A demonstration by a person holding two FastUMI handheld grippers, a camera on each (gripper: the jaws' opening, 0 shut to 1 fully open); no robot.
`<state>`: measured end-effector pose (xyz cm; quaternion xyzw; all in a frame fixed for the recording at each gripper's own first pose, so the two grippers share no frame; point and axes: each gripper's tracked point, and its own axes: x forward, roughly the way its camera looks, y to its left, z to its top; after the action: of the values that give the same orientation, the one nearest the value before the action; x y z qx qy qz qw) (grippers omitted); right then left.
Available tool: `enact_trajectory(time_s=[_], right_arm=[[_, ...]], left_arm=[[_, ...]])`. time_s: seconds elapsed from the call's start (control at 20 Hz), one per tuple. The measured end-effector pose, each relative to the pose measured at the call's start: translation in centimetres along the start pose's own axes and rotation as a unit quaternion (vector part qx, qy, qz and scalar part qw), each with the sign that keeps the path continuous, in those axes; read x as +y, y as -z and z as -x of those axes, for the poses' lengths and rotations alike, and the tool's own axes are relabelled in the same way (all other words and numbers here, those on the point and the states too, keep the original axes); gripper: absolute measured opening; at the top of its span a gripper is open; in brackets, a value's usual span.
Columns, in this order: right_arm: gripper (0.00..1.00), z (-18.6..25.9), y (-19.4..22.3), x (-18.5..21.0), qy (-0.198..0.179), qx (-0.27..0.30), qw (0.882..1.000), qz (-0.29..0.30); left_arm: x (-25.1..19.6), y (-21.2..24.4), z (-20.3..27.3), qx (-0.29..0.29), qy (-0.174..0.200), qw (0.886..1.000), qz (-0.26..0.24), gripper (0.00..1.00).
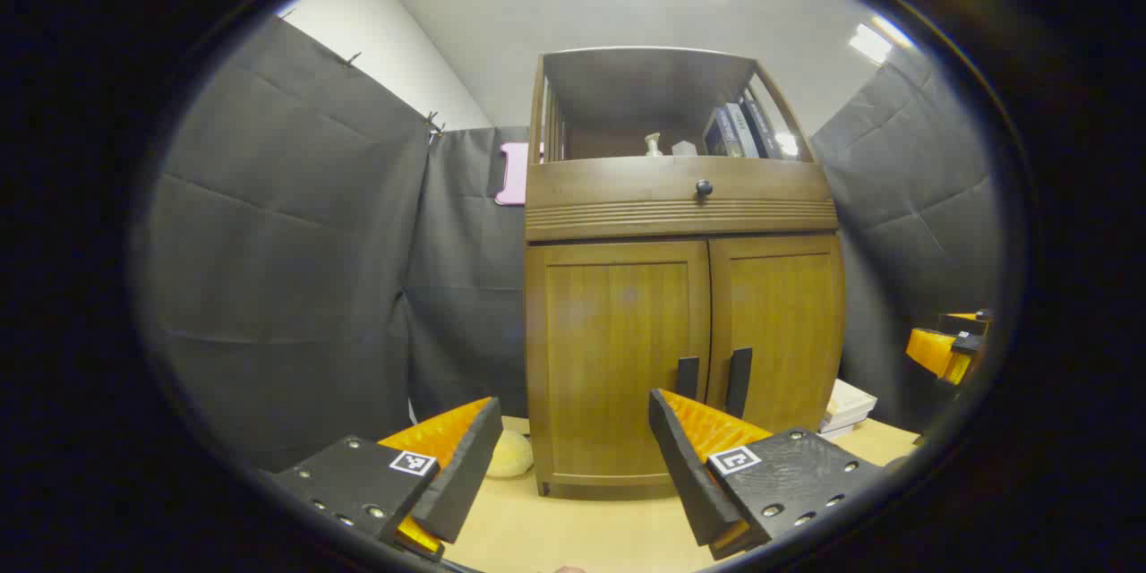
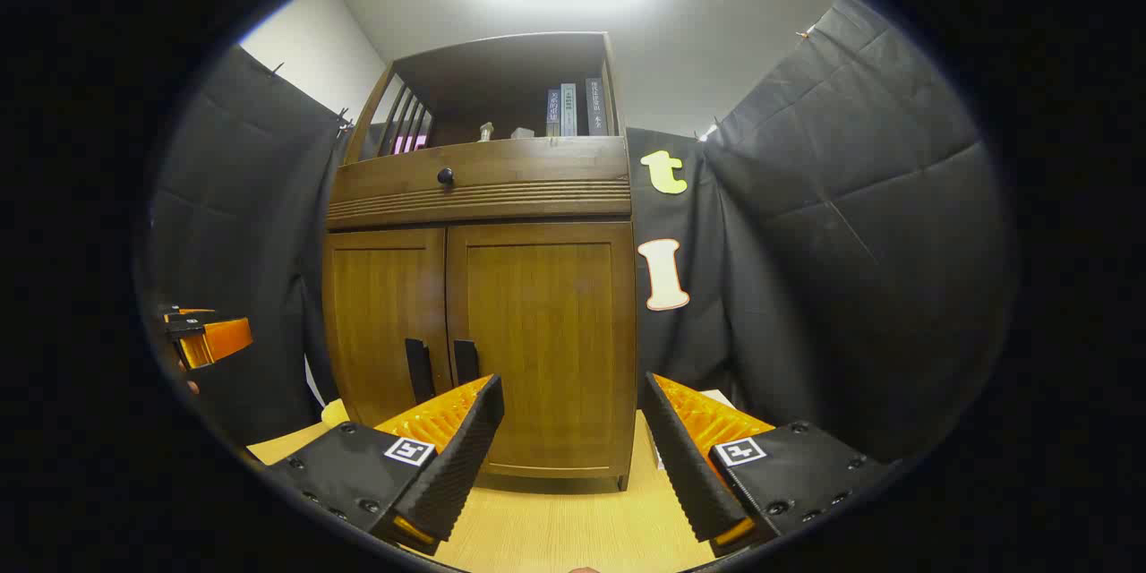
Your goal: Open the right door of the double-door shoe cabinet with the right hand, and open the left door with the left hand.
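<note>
Both fingers of the left gripper (image 1: 573,457) are standing wide apart at the bottom of the left gripper view, grasping nothing, hovering over the pale table (image 1: 573,537). Beyond them the shoe cabinet (image 1: 680,286) is standing on that table with its two doors closed: the left door (image 1: 618,358), then the right door (image 1: 779,331), each carrying one dark handle near the middle seam. One drawer with one round knob (image 1: 704,188) is sitting above. Three books (image 1: 739,130) are leaning on the open shelf. In the right gripper view the right gripper (image 2: 573,448) is likewise gaping, released, facing the right door (image 2: 546,340).
</note>
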<state>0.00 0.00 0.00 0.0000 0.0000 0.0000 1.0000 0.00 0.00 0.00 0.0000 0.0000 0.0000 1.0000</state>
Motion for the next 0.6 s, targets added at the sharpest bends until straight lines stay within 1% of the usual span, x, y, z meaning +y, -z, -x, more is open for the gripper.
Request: enact_trajectory(time_s=[0.3, 0.6], right_arm=[[0.98, 0.42, -0.48, -0.29, 0.004, -0.006, 1.0, 0.005], [0.98, 0.71, -0.59, 0.07, 0.004, -0.006, 1.0, -0.008]], left_arm=[[-0.13, -0.26, 0.03, -0.01, 0.005, 1.0, -0.011, 0.94], [-0.22, -0.4, 0.1, -0.013, 0.013, 1.0, -0.015, 0.94]])
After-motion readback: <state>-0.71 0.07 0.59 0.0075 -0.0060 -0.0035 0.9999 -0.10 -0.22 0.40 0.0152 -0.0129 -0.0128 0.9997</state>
